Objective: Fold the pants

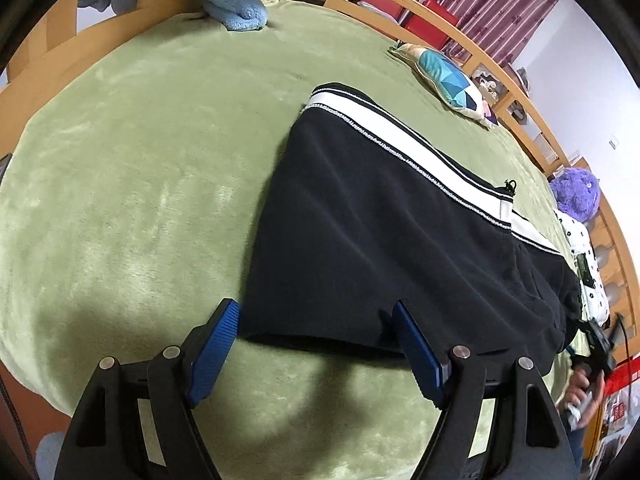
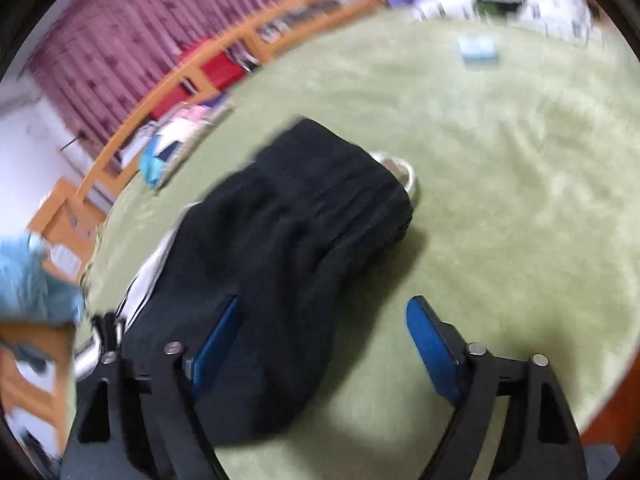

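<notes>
Left gripper (image 1: 314,320) wide apart, nothing held, at pants (image 1: 380,240) near hem; right gripper (image 2: 322,316) also spread, empty. Pants lie mid green blanket (image 1: 140,200), w/ stripe toward far edge. Risk: pinching blanket too, dragging fold askew.

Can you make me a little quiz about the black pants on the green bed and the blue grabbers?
1. True or false: the left gripper is clamped shut on the pants.
2. What colour is the stripe along the pants: A red, B white, C yellow?
3. Fill in: the pants lie on a ____ blanket.

Key: 1 false, its jaws stand open at the pants' near edge. 2 B. 3 green.
</notes>
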A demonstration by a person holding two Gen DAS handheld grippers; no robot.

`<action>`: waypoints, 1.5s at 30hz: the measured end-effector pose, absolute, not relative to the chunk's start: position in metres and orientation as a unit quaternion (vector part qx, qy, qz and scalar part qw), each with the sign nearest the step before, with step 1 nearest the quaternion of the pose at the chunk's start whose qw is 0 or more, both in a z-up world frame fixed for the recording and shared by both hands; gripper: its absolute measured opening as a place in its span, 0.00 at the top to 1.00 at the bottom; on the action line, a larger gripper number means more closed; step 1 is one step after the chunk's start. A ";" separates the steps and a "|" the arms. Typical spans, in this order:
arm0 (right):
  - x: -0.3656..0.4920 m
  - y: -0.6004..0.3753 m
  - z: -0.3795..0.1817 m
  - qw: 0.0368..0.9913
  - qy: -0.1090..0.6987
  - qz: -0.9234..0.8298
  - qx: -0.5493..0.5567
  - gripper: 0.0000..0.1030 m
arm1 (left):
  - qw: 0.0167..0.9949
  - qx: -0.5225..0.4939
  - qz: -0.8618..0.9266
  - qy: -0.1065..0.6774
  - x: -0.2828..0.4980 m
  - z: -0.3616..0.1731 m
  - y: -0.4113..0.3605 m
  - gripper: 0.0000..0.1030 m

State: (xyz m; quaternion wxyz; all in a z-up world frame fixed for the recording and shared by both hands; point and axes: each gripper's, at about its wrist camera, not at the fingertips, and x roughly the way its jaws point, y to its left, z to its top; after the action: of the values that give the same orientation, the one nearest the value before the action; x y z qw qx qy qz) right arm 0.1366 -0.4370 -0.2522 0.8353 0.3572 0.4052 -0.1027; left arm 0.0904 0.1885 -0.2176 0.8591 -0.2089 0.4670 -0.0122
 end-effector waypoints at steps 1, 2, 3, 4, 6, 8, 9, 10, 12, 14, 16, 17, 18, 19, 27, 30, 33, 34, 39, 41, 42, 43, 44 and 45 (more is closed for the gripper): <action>0.141 -0.441 -0.255 0.834 0.397 -0.097 0.371 0.17 | 0.861 -0.206 -0.005 0.466 0.092 -0.217 0.187 0.25; 0.148 -0.443 -0.251 0.840 0.383 -0.094 0.372 0.21 | 0.861 -0.205 -0.003 0.465 0.095 -0.216 0.185 0.25; 0.160 -0.443 -0.245 0.841 0.391 -0.087 0.363 0.41 | 0.862 -0.205 0.000 0.464 0.097 -0.216 0.184 0.25; 0.169 -0.443 -0.232 0.848 0.395 -0.079 0.344 0.54 | 0.862 -0.207 0.001 0.462 0.098 -0.216 0.185 0.25; 0.159 -0.451 -0.199 0.871 0.329 -0.013 0.366 0.58 | 0.861 -0.211 0.002 0.462 0.100 -0.216 0.186 0.25; 0.142 -0.452 -0.174 0.891 0.274 0.035 0.360 0.58 | 0.861 -0.211 0.000 0.462 0.102 -0.215 0.185 0.25; 0.142 -0.440 -0.169 0.909 0.289 0.005 0.302 0.55 | 0.862 -0.207 -0.001 0.462 0.103 -0.214 0.183 0.25; 0.147 -0.433 -0.175 0.912 0.319 -0.027 0.256 0.45 | 0.863 -0.201 0.002 0.463 0.105 -0.214 0.182 0.25; 0.160 -0.430 -0.203 0.891 0.392 -0.073 0.216 0.37 | 0.865 -0.195 0.000 0.462 0.105 -0.215 0.182 0.25; 0.158 -0.443 -0.234 0.851 0.454 -0.082 0.251 0.37 | 0.865 -0.199 -0.003 0.460 0.107 -0.216 0.184 0.25; 0.144 -0.454 -0.240 0.844 0.448 -0.067 0.286 0.36 | 0.862 -0.214 -0.008 0.459 0.106 -0.220 0.188 0.25; 0.135 -0.458 -0.238 0.844 0.443 -0.067 0.294 0.36 | 0.860 -0.218 -0.009 0.460 0.106 -0.222 0.190 0.25; 0.124 -0.458 -0.234 0.847 0.440 -0.077 0.289 0.36 | 0.859 -0.225 -0.010 0.461 0.105 -0.225 0.192 0.25; 0.121 -0.458 -0.233 0.849 0.439 -0.081 0.284 0.36 | 0.858 -0.230 -0.011 0.459 0.106 -0.228 0.193 0.25; 0.091 -0.400 -0.202 0.875 0.431 -0.100 0.196 0.36 | 0.874 -0.238 0.012 0.423 0.109 -0.218 0.187 0.69; 0.088 -0.384 -0.193 0.882 0.427 -0.085 0.179 0.36 | 0.902 -0.174 0.002 0.394 0.112 -0.176 0.168 0.78; 0.087 -0.373 -0.181 0.892 0.415 -0.072 0.166 0.36 | 0.929 -0.080 0.016 0.362 0.113 -0.132 0.124 0.78; 0.085 -0.369 -0.177 0.895 0.411 -0.069 0.160 0.36 | 0.934 -0.052 0.018 0.352 0.113 -0.121 0.108 0.79; 0.086 -0.365 -0.161 0.906 0.395 -0.055 0.144 0.36 | 0.950 0.072 -0.022 0.303 0.107 -0.077 -0.002 0.80; 0.085 -0.371 -0.156 0.905 0.394 -0.048 0.154 0.36 | 0.947 0.100 -0.060 0.300 0.104 -0.075 -0.049 0.81; 0.083 -0.374 -0.155 0.904 0.394 -0.045 0.160 0.36 | 0.944 0.109 -0.081 0.302 0.103 -0.077 -0.070 0.81; 0.081 -0.378 -0.155 0.903 0.394 -0.045 0.167 0.36 | 0.938 0.114 -0.104 0.310 0.103 -0.082 -0.090 0.81; 0.078 -0.382 -0.155 0.902 0.393 -0.045 0.172 0.36 | 0.932 0.117 -0.124 0.320 0.102 -0.088 -0.108 0.81; 0.073 -0.388 -0.157 0.901 0.393 -0.045 0.178 0.36 | 0.926 0.121 -0.138 0.330 0.103 -0.096 -0.123 0.81</action>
State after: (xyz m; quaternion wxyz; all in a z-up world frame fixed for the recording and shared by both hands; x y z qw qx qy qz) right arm 0.0733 -0.3876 -0.1568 0.9009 0.1782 0.3932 -0.0447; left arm 0.1031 -0.1233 -0.0959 0.9258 0.1212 0.3302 -0.1382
